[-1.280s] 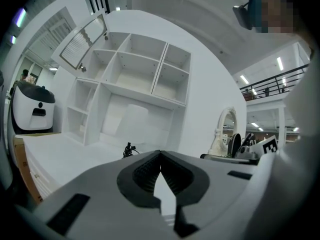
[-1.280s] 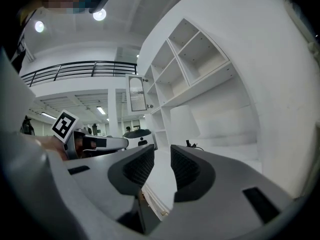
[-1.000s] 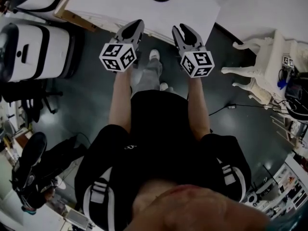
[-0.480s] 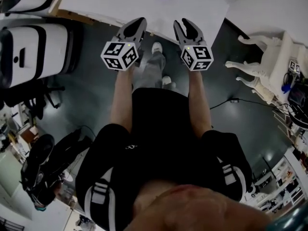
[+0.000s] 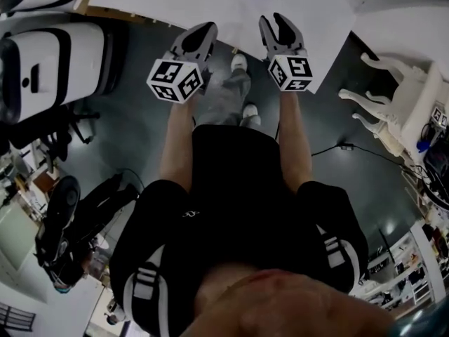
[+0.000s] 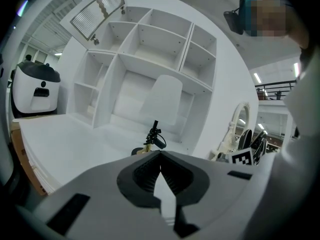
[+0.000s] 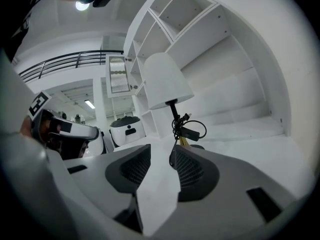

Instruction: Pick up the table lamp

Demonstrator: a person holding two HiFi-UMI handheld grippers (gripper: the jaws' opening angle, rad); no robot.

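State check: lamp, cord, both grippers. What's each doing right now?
table lamp: upright on the white table, not held by either gripper.
lamp cord: bundled up against the stem.
left gripper: jaws together, nothing in them.
right gripper: jaws opening, nothing between them, lamp just ahead.

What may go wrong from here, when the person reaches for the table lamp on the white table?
1. The coiled cord hangs on the thin stem of the table lamp. The right gripper, whose jaws are opening with nothing between them, may catch the cord instead of the stem.
2. The wide shade sits high, so a push may tip the lamp.
3. The left gripper is shut and may only bump it.
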